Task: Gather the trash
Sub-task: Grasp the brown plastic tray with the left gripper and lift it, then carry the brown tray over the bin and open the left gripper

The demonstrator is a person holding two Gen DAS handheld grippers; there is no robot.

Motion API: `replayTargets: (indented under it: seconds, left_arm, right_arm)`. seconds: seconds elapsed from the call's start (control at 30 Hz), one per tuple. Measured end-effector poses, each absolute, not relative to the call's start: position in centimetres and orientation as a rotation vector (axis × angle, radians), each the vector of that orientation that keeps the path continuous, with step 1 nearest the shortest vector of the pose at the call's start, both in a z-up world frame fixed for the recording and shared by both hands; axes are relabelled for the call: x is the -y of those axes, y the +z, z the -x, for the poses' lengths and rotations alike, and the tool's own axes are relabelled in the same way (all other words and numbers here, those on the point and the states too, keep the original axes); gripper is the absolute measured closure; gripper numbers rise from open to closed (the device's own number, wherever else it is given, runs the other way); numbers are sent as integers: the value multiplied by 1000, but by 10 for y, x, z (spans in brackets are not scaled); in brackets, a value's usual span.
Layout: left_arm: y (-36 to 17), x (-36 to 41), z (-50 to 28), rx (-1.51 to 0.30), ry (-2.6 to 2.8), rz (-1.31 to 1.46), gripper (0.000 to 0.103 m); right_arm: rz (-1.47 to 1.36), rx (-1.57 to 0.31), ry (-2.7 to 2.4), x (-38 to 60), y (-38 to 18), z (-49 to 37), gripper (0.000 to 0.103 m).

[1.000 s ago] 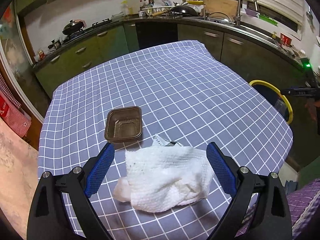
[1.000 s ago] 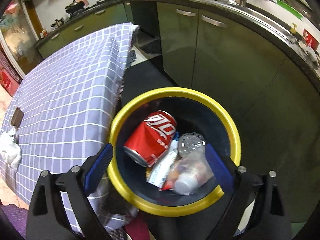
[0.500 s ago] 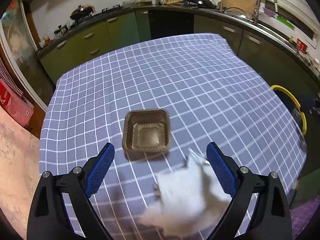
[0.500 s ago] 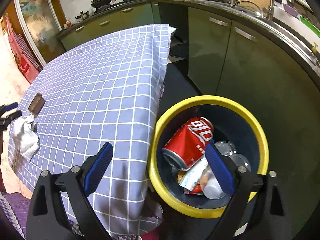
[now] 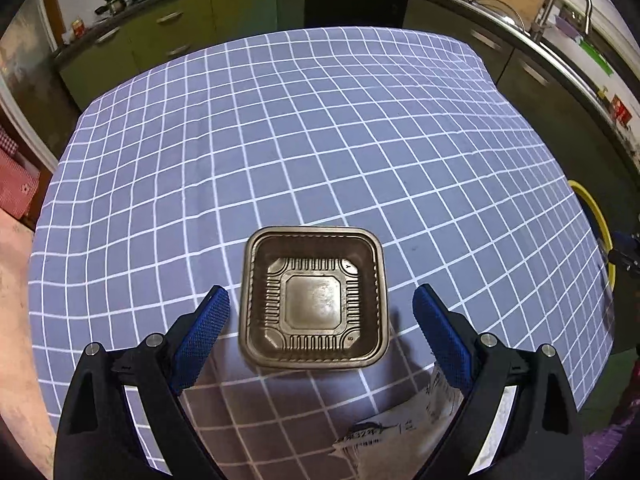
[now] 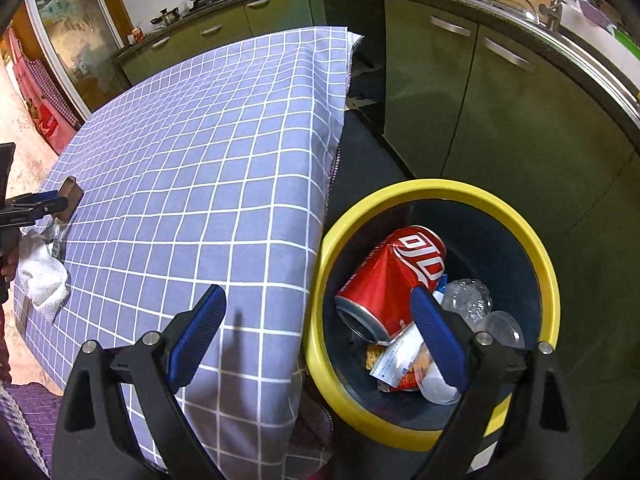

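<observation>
Bin [image 6: 434,196] is holding a can [image 6: 394,276] and wrappers; left claw [image 5: 320,312], wide, is straddling the plastic tray [image 5: 314,298]; paper towel [image 6: 42,276] is waiting at the table's [image 6: 208,152] nine o'clock; right claw [image 6: 318,322] is hanging wide, empty.

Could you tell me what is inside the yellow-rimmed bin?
The bin holds a red can, a printed wrapper and clear plastic pieces. Whatever lies beneath them is covered.
</observation>
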State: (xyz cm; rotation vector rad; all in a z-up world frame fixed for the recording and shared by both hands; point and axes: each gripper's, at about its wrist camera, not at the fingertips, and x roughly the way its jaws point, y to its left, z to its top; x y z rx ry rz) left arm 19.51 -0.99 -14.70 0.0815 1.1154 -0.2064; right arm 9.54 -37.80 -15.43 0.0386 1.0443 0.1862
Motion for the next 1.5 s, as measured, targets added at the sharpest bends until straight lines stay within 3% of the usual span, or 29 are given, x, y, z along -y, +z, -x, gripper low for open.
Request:
replayTargets:
  seconds: [0.23, 0.3, 0.43, 0.93, 1.2, 1.5]
  left_arm:
    - [-158, 18, -202, -1145, -198, -93, 14]
    - [-159, 18, -203, -1152, -193, -99, 24]
    - [-162, 23, -206, -1159, -179, -121, 34]
    - [-105, 47, -197, -1015, -189, -215, 34]
    - [-62, 123, -172, -917, -379, -244, 34]
    - [-69, 271, -161, -930, -696, -311, 34]
  right_arm:
    - [-26, -1053, 206, 371, -157, -101, 15]
    - [-27, -1053, 206, 371, -157, -101, 15]
    - [-28, -1055, 202, 371, -158, -101, 15]
    - [-37, -1031, 204, 378, -152, -96, 15]
    - [-79, -988, 148, 412, -144, -78, 15]
    - [-141, -956, 44, 467, -145, -47, 15]
